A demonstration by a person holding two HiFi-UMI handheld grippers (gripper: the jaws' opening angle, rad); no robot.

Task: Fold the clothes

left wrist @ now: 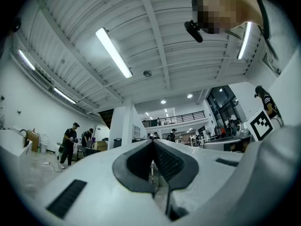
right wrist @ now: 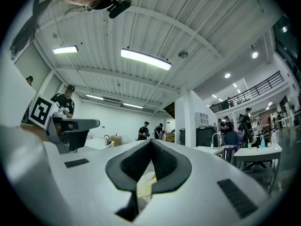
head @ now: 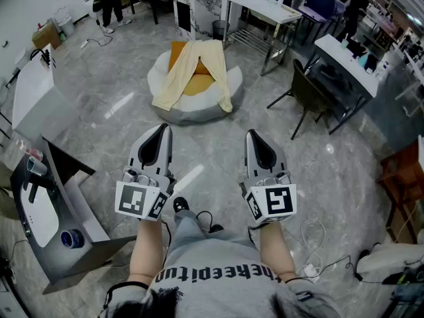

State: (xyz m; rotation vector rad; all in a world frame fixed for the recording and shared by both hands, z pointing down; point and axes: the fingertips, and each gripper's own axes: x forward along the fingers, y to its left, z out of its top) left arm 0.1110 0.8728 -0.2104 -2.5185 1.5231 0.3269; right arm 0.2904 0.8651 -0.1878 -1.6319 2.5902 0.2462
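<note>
— On the round white seat [head: 199, 116], from the head view, what lies there?
— A pale yellow garment [head: 192, 78]. It is draped from the far edge over the middle, and its two ends hang down to the near edge. An orange cushion [head: 177, 53] shows under it at the far edge and in the split between the two ends.
— And the grippers?
— Both are held out over the grey floor [head: 112, 105], well apart from the seat and short of its near edge. The left gripper [head: 162, 132] and the right gripper [head: 253, 138] point side by side toward the seat. Neither touches the garment.
— What does the left gripper view tell you?
— The left gripper [left wrist: 153, 144] has its two dark pads pressed together at the tips, with only a thin slit lower down. Nothing is caught in it. Beyond it are a white ceiling and people standing far off.
— The right gripper view?
— Much the same. The right gripper [right wrist: 151, 144] has its tips closed on each other and it grips nothing. Through the slit below the tips a patch of the garment [right wrist: 144, 184] shows, lying beyond the jaws and not between them.
</note>
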